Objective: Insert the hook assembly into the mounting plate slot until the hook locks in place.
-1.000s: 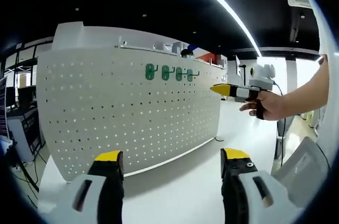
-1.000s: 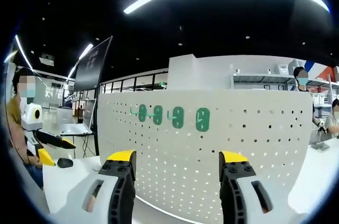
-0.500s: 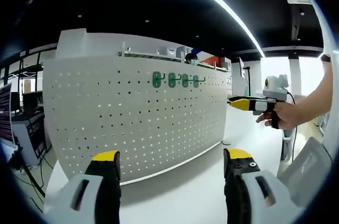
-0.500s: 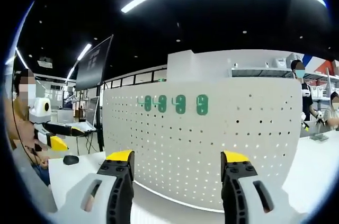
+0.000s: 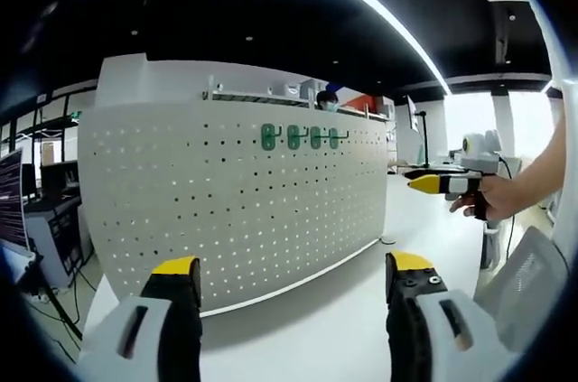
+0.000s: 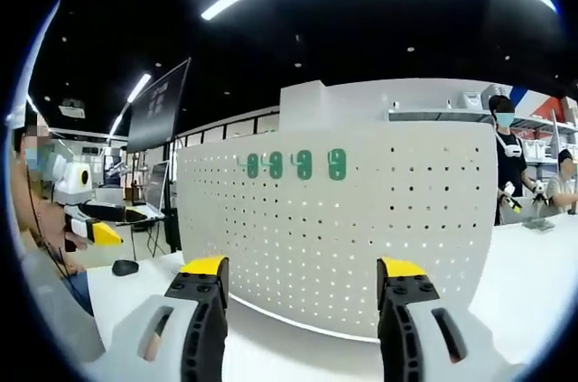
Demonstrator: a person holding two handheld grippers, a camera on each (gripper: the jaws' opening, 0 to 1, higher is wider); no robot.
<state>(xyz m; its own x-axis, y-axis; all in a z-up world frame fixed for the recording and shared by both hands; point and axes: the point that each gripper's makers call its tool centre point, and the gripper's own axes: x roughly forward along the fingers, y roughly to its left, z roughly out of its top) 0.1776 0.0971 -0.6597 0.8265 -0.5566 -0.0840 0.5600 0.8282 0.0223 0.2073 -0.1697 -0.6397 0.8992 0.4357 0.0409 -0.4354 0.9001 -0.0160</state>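
Note:
A white perforated mounting plate (image 5: 226,210) stands upright on the white table, also seen as the pegboard (image 6: 361,228) in the right gripper view. Several green hooks (image 5: 298,137) hang in a row near its top; the same green hooks (image 6: 293,164) show in the right gripper view. My left gripper (image 5: 284,278) is open and holds nothing, well short of the plate. My right gripper (image 6: 302,281) is open too, nothing between its jaws. It appears from the right in the left gripper view as a yellow-tipped right gripper (image 5: 433,181) in a hand. The left gripper (image 6: 90,227) appears at far left in the right gripper view.
The white table (image 5: 316,328) runs in front of the plate. A black mouse (image 6: 125,266) lies on it at left. A dark monitor (image 6: 155,111) stands behind the plate's left end. People stand at a bench (image 6: 542,228) at right. A chair back (image 5: 519,283) is near the right edge.
Both views have drawn back and shifted, so the plate looks smaller and farther. In the left gripper view the right gripper has moved rightward, away from the hooks. Both grippers stay open.

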